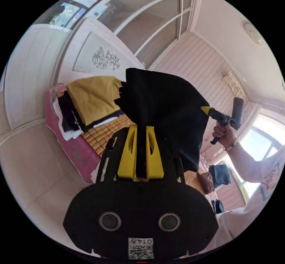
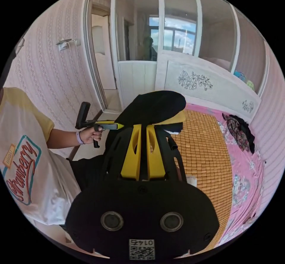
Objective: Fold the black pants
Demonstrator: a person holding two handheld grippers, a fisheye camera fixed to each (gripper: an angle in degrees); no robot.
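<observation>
Between the yellow jaws of the left gripper (image 1: 140, 133), nearest the lens in the left gripper view, a fold of the black pants (image 1: 166, 109) is pinched — the jaws press together on the cloth. The pants hang lifted off the bed (image 1: 80, 154), stretched across to the right gripper (image 1: 204, 109), whose yellow tip meets the cloth's far edge while a hand (image 1: 225, 133) holds its grip. In the right gripper view, the right gripper's (image 2: 143, 130) own jaws stand close together with black cloth in the narrow gap, clamped on the pants (image 2: 154, 105), which bunch just beyond the tips. To the left there, the left gripper (image 2: 118, 125) reaches the cloth from the side, held by the person's other hand (image 2: 89, 135).

Beyond the pants lies the bed with its woven mat (image 2: 202, 154) and pink sheet (image 2: 246, 169). A stack of folded clothes (image 1: 89, 103) — yellow on top, black and white below — sits toward the headboard (image 2: 207, 86). A dark patterned garment (image 2: 239, 132) lies at the bed's far right side. Farther off stand glass partitions (image 2: 178, 23).
</observation>
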